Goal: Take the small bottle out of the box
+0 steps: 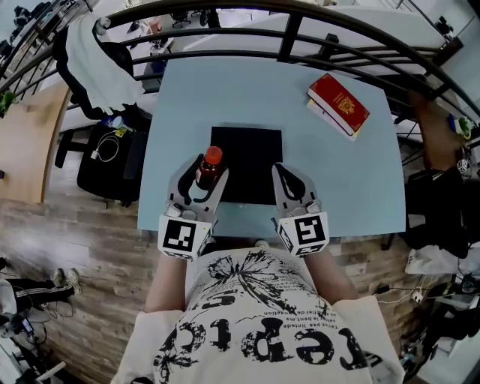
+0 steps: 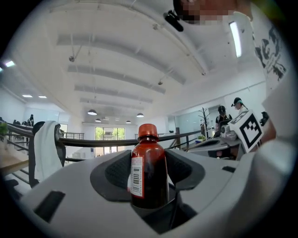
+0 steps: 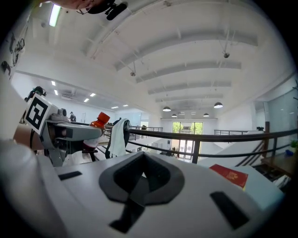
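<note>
1. The left gripper [image 1: 205, 180] holds the small bottle [image 1: 209, 168]. In the left gripper view its jaws press against the bottle's [image 2: 149, 169] two sides, and the dark pads [image 2: 117, 172] touch the body below the shoulder.
2. The bottle stands upright between the jaws. It has dark red contents, an orange-red cap [image 2: 148, 131] and a white label with a barcode [image 2: 136, 176].
3. In the head view the bottle shows over the left edge of the black box [image 1: 251, 161], which lies in the middle of the pale blue worktop [image 1: 337, 172]. Whether the bottle's base still touches anything cannot be told.
4. The right gripper [image 1: 283, 174] is at the box's right edge, level with the left one. In the right gripper view its jaws [image 3: 142, 179] are closed together with nothing between them.
5. The right gripper view also shows the left gripper [image 3: 70, 130] off to its left, with the bottle's cap [image 3: 101, 117] rising above it.
6. A red book [image 1: 339, 103] lies on the worktop's far right corner, well apart from the box.
7. A dark railing [image 1: 300, 13] curves past the far edge, and a white cloth [image 1: 94, 60] hangs over a chair at the far left.
</note>
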Tool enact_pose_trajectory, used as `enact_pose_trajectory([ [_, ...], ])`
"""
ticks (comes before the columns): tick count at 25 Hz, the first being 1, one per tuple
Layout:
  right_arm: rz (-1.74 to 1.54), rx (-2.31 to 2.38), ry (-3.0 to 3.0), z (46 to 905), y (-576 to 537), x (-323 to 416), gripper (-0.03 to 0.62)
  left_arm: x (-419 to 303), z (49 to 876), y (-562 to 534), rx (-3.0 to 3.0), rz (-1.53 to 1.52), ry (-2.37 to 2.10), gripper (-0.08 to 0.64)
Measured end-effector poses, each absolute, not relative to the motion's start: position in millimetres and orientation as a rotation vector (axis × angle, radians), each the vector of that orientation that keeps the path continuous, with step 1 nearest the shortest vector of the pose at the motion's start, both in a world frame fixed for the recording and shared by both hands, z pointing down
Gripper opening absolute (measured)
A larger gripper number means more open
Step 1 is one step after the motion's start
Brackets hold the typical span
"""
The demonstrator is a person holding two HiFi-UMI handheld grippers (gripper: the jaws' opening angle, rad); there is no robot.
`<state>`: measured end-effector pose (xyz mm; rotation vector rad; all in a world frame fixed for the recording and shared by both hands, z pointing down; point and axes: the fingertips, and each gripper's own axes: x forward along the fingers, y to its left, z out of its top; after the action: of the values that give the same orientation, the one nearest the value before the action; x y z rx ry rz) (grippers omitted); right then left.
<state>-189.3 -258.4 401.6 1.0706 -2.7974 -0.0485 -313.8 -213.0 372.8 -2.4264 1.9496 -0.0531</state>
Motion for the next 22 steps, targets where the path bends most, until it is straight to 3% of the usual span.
enact_pose_trajectory([
  [22,-0.133,1.074,-2.842,379.0,-251.8,-201.6,0.009,-327.8,342.7,-190.9,-2.313,0.112,1.961,0.232],
])
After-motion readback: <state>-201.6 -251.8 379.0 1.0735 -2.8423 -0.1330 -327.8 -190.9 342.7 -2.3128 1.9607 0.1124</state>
